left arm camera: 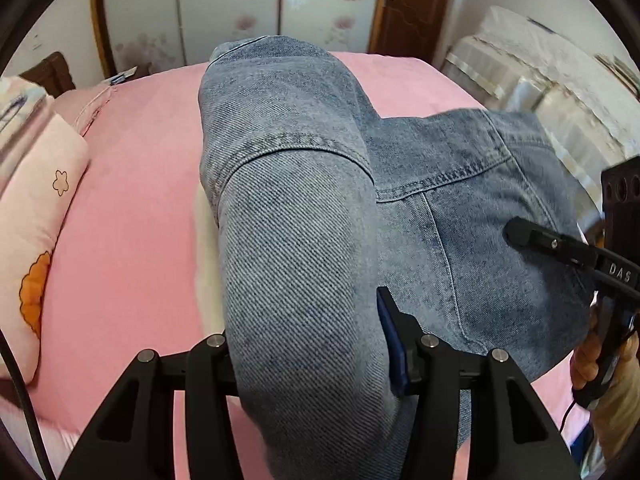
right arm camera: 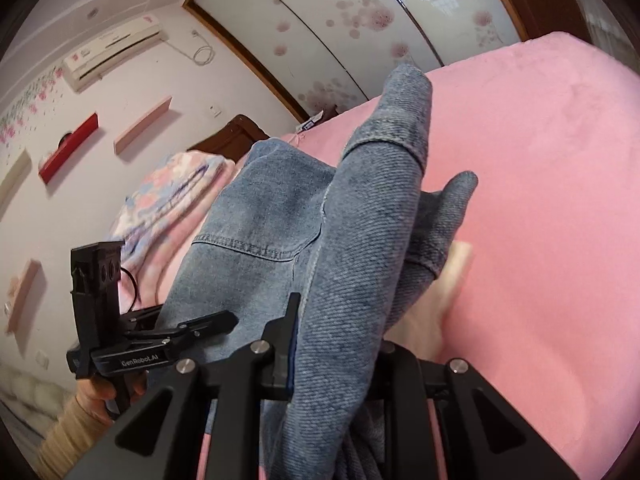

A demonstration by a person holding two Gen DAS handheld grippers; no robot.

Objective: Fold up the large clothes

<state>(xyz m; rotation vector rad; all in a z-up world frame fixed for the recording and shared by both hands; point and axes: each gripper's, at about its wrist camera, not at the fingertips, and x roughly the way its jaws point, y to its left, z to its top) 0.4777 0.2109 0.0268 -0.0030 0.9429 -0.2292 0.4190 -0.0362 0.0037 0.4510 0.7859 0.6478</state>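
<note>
A large blue denim jacket (left arm camera: 296,184) hangs lifted above the pink bed (left arm camera: 132,208), bunched in thick folds. My left gripper (left arm camera: 304,320) is shut on a fat roll of the denim; its blue-padded right finger (left arm camera: 390,332) presses the cloth and the left finger is hidden behind it. In the right wrist view the jacket (right arm camera: 360,232) drapes up over my right gripper (right arm camera: 340,320), which is shut on a fold, a cuffed sleeve pointing away. Each gripper shows in the other's view, the right gripper (left arm camera: 516,232) and the left gripper (right arm camera: 228,318), both against the denim.
Patterned pillows (left arm camera: 36,208) lie at the bed's left end. A pale cream cloth (right arm camera: 452,280) lies on the sheet under the jacket. Floral sliding doors (left arm camera: 224,8) and a wooden door (left arm camera: 412,4) stand beyond the bed, with covered furniture (left arm camera: 560,80) at right. A person's hand (right arm camera: 96,396) holds the left gripper's handle.
</note>
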